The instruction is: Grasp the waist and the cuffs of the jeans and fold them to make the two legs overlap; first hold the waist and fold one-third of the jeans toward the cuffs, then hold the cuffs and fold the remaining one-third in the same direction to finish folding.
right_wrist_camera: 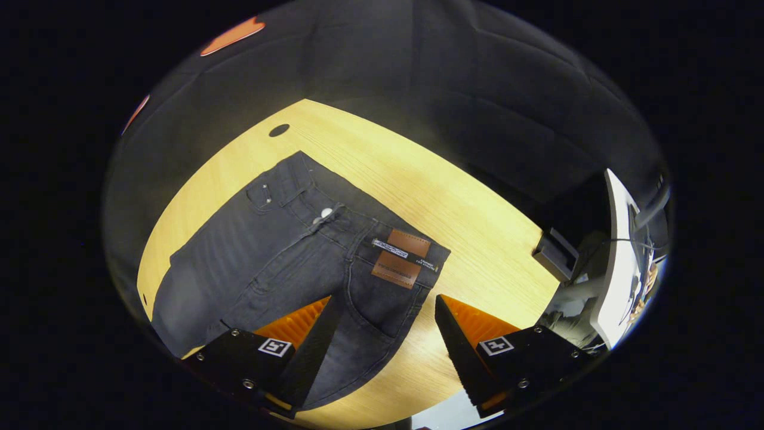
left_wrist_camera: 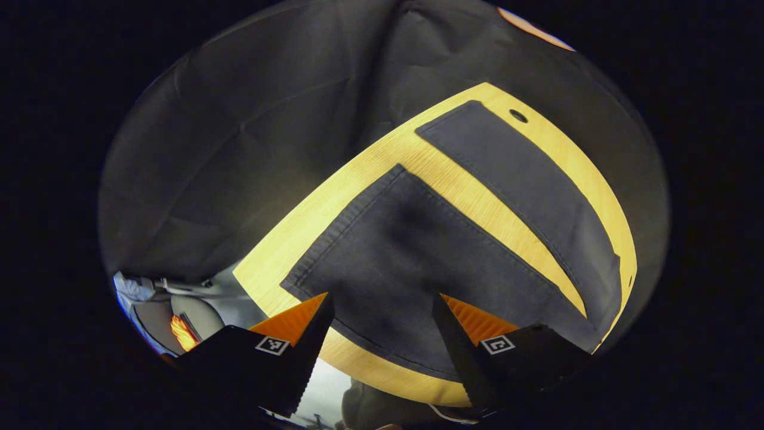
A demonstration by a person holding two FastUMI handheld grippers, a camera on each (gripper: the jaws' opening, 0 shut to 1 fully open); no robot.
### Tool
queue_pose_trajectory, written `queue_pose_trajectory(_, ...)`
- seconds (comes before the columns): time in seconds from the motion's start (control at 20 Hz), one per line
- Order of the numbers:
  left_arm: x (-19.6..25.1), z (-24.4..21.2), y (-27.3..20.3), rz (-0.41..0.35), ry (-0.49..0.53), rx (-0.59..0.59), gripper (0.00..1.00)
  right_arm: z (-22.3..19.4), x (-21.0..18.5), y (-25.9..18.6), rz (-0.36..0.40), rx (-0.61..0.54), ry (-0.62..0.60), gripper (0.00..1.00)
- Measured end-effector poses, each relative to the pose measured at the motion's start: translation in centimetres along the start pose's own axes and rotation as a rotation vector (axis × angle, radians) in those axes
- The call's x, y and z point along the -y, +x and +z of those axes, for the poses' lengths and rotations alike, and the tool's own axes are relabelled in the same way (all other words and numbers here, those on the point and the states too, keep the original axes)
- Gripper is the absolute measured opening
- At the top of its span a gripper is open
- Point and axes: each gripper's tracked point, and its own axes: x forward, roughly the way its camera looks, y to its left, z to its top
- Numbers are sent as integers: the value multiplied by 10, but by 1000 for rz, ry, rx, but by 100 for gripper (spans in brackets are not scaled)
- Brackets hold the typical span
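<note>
Dark jeans lie flat on a light wooden table. In the left gripper view the two legs spread apart: the near leg's cuff (left_wrist_camera: 412, 263) lies right under my left gripper (left_wrist_camera: 382, 307), the far leg (left_wrist_camera: 525, 197) runs beyond it. My left gripper hovers open above the near cuff, nothing between its fingers. In the right gripper view the waist (right_wrist_camera: 352, 233) with its brown label patch (right_wrist_camera: 399, 260) and button lies ahead of my right gripper (right_wrist_camera: 382, 310), which stands open over the waist's near corner, holding nothing.
The wooden table (right_wrist_camera: 453, 203) has a small dark hole (right_wrist_camera: 279, 130) near its far corner; the same hole (left_wrist_camera: 518, 116) shows beyond the far leg. A white stand and a dark box (right_wrist_camera: 555, 254) sit off the table's right edge.
</note>
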Motion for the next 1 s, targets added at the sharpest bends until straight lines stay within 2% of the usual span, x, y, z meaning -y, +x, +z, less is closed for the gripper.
queue_pose_trajectory(0.2, -11, -21, 12, 0, -144, -141, 99, -7, 4, 17, -23, -69, 5, 99)
queue_pose_trajectory(0.35, -22, -21, 22, 22, -210, -185, 99, -11, 5, 27, -38, -105, 22, 98)
queue_pose_trajectory(0.55, -36, -17, 32, 78, -274, -222, 97, -13, 4, 39, -55, -134, 3, 98)
queue_pose_trajectory(0.75, -37, -17, 34, 122, -277, -236, 95, -13, -2, 42, -41, -156, 15, 94)
queue_pose_trajectory(0.85, -34, -16, 36, 93, -287, -222, 90, -13, -3, 42, -31, -168, 46, 90)
queue_pose_trajectory(0.9, -31, -14, 32, 92, -298, -230, 89, -14, -3, 45, -26, -177, 48, 82)
queue_pose_trajectory(0.95, -30, -17, 40, 89, -295, -228, 82, -14, -3, 44, -19, -183, 65, 82)
queue_pose_trajectory(1.0, -29, -13, 33, 78, -284, -221, 79, -14, -7, 43, -3, -179, 97, 63)
